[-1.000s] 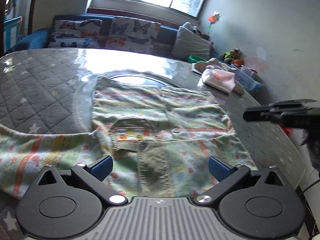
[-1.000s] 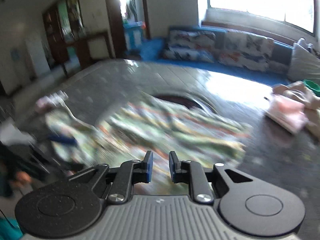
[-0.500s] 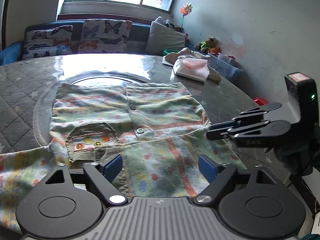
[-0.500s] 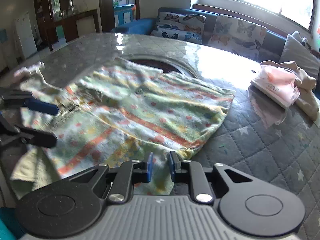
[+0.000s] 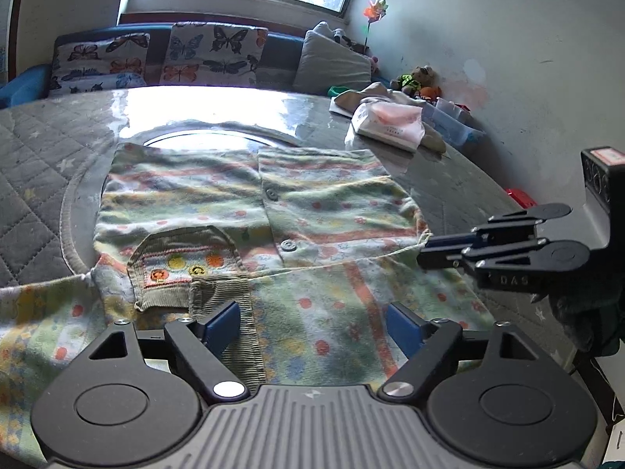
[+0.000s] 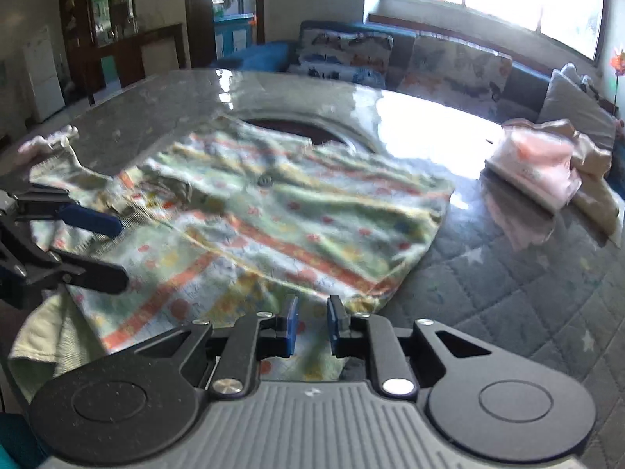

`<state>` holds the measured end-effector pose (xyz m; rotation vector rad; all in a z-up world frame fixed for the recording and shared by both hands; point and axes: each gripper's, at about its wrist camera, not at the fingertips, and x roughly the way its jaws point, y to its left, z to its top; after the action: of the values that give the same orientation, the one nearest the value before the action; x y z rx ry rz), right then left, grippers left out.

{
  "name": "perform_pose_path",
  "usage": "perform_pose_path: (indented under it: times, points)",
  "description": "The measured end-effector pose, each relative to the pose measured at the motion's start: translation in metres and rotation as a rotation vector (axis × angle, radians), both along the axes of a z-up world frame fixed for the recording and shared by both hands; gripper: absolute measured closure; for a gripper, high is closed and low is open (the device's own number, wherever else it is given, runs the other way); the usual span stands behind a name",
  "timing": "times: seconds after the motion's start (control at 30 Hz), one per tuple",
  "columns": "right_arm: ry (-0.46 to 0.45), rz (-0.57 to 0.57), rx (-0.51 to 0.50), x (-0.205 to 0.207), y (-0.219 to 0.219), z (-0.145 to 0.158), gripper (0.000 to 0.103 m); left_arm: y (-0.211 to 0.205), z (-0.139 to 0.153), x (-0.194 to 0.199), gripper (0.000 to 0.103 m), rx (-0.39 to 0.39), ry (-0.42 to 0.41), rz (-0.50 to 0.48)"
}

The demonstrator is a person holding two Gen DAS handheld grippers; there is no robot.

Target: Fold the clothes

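A child's green cardigan [image 5: 273, 211] with orange stripes, dots, buttons and a corduroy pocket lies spread on the quilted table; it also shows in the right wrist view [image 6: 273, 219]. My left gripper [image 5: 312, 324] is open, low over the garment's near part beside the corduroy placket. My right gripper [image 6: 311, 326] has its jaws a small gap apart and empty, over the garment's near right corner. In the left wrist view the right gripper [image 5: 429, 248] sits at the cardigan's right edge; in the right wrist view the left gripper [image 6: 105, 250] is at the left.
The grey quilted table [image 5: 35, 203] has a glossy cover. A folded pink garment [image 5: 390, 121] on beige cloth lies at the far right, also in the right wrist view [image 6: 535, 164]. A butterfly-cushion sofa [image 5: 156, 58] stands behind. A wall is at the right.
My left gripper has swung right and closer over the cardigan. My right gripper has come down to the garment's right corner, its jaws opened slightly.
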<state>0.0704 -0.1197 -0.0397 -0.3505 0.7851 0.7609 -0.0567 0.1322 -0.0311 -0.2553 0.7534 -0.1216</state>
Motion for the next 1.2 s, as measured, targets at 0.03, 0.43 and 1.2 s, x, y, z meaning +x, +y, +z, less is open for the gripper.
perform_pose_path:
  times: [0.03,0.43,1.2]
  points:
    - [0.012,-0.005,-0.008,0.002,0.001,-0.003,0.089,0.002,-0.001,0.0,0.019,-0.002,0.005,0.007]
    - [0.008,0.159,0.103,-0.039,0.044,0.018,0.078,0.045,0.02,-0.039,0.014,0.016,-0.023,0.202]
    - [0.038,0.231,0.085,-0.058,0.07,0.012,0.075,0.216,0.007,-0.123,0.034,0.082,0.038,0.931]
